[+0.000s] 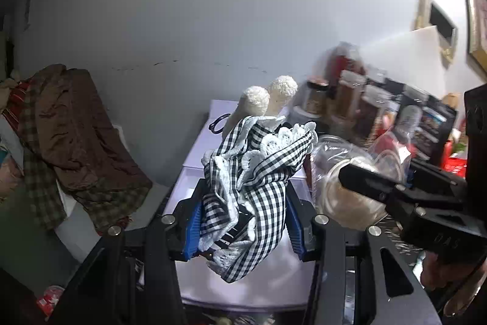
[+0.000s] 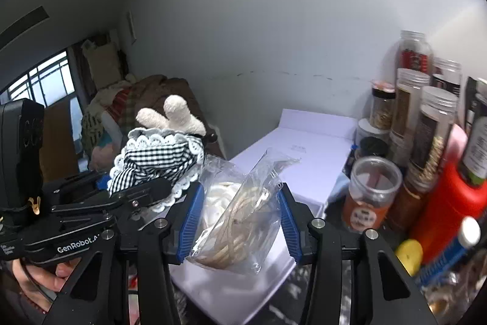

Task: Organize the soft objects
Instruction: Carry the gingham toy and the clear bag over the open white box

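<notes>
Evidently left gripper (image 1: 243,221) clamps doll (image 1: 252,172); right gripper (image 2: 239,221) clamps bag (image 2: 240,215).

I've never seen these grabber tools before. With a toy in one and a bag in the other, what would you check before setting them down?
1. Left gripper has firm hold of the checkered-dress doll: ok, cloth is pinched between both fingers.
2. Right gripper holds the clear plastic bag: ok, the blue pads press both sides.
3. Bag sealed so its contents stay in: cannot tell.
4. Bare landing space on the white box: ok, the far part shows nothing on it.
5. Grippers apart from each other: not ok, they sit very close, doll beside bag.
6. Jars on the right away from the bag: ok, a gap shows.
</notes>
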Demonstrator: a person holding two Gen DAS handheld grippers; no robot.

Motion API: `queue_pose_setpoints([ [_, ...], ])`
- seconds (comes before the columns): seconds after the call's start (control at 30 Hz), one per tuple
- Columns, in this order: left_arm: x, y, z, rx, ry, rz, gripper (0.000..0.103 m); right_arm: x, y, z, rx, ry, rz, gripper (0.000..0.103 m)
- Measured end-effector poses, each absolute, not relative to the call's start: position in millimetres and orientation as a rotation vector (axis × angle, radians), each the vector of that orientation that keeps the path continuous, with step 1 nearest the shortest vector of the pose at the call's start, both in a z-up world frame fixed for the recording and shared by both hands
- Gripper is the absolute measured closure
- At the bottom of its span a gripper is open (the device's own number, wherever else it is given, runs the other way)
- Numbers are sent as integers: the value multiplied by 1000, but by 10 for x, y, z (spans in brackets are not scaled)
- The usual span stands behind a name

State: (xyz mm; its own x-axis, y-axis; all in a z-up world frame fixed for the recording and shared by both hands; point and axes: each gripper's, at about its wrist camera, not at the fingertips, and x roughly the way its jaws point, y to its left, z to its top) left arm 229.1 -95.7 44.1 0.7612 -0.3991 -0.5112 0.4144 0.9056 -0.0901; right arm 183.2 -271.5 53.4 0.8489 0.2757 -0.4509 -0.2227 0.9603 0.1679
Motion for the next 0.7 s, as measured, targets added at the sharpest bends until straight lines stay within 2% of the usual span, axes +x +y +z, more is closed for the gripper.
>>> queue_pose_setpoints([
  [0.7, 3157, -1204, -237, 121, 747, -350, 57, 2848, -2723, 19, 63, 638, 257, 55],
])
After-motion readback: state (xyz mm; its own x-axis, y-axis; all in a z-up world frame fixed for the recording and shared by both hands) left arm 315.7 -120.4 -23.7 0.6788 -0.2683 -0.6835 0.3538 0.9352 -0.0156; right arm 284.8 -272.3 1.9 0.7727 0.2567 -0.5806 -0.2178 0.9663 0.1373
